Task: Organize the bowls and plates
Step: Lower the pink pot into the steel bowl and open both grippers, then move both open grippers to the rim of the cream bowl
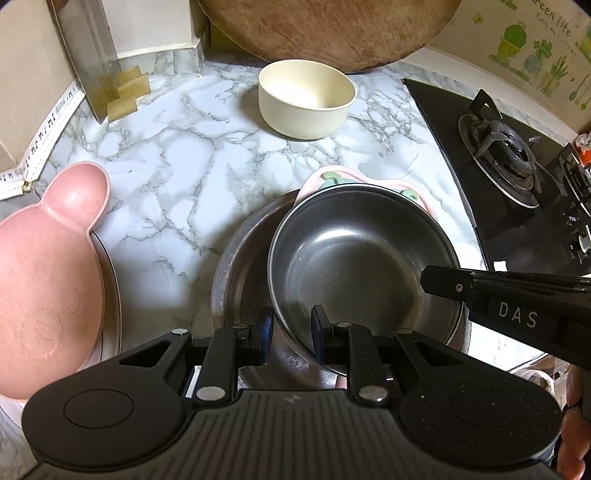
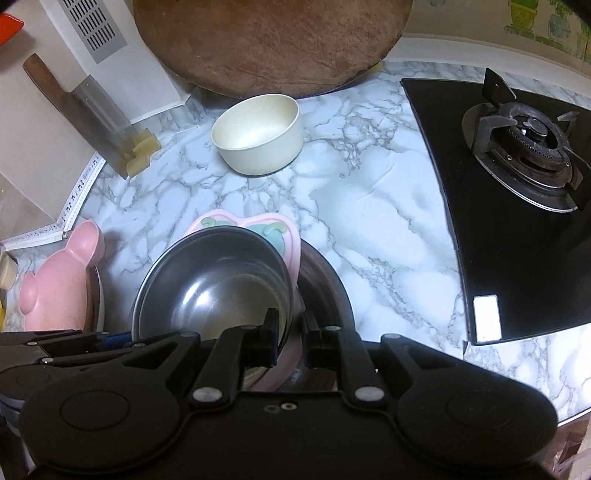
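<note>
A steel bowl sits tilted on a pink plate inside a larger steel basin. My left gripper is shut on the steel bowl's near-left rim. My right gripper is shut on the bowl's right rim; it also shows in the left wrist view. A pink bear-shaped plate lies on a white plate at the left. A cream bowl stands at the back.
A gas stove fills the right of the marble counter. A round wooden board leans at the back. A cleaver in a holder stands back left.
</note>
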`<state>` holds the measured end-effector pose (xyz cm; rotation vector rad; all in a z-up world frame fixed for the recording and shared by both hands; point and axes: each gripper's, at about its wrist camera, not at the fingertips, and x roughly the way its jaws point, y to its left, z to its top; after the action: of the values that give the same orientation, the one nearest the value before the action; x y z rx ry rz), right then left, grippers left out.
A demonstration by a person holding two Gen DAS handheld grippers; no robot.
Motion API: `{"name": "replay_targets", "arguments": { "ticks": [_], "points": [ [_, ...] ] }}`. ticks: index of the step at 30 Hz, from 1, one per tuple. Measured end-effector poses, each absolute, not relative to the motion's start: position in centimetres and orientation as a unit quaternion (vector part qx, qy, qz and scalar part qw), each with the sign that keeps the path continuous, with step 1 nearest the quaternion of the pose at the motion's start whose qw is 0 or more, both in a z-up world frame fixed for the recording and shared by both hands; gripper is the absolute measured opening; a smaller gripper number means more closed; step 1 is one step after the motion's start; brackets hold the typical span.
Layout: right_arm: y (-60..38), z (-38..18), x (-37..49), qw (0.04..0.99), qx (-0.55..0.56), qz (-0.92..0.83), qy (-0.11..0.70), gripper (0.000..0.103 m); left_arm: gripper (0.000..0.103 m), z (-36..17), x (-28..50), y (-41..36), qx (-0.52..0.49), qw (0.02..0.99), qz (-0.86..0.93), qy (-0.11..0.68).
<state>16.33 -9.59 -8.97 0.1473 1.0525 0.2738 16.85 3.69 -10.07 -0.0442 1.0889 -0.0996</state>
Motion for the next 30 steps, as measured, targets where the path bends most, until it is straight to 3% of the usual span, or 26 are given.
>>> {"name": "replay_targets", "arguments": {
  "ticks": [10, 24, 30],
  "points": [
    [-9.8, -9.0, 16.7, 0.847, 0.080, 0.133, 0.508, 0.014, 0.021, -10.1, 17.1, 4.2, -0.034, 0.850, -0.053, 0.523],
    [-10.1, -7.4, 16.3, 0.854, 0.064, 0.142, 0.497, 0.034, 0.021, -8.1, 16.8, 5.0, -0.018, 0.865, -0.060, 0.498],
    [-10.0, -5.7, 15.8, 0.861, 0.051, 0.158, 0.481, 0.038, 0.021, -6.4, 16.3, 5.1, -0.010, 0.876, -0.073, 0.476]
  ]
}}
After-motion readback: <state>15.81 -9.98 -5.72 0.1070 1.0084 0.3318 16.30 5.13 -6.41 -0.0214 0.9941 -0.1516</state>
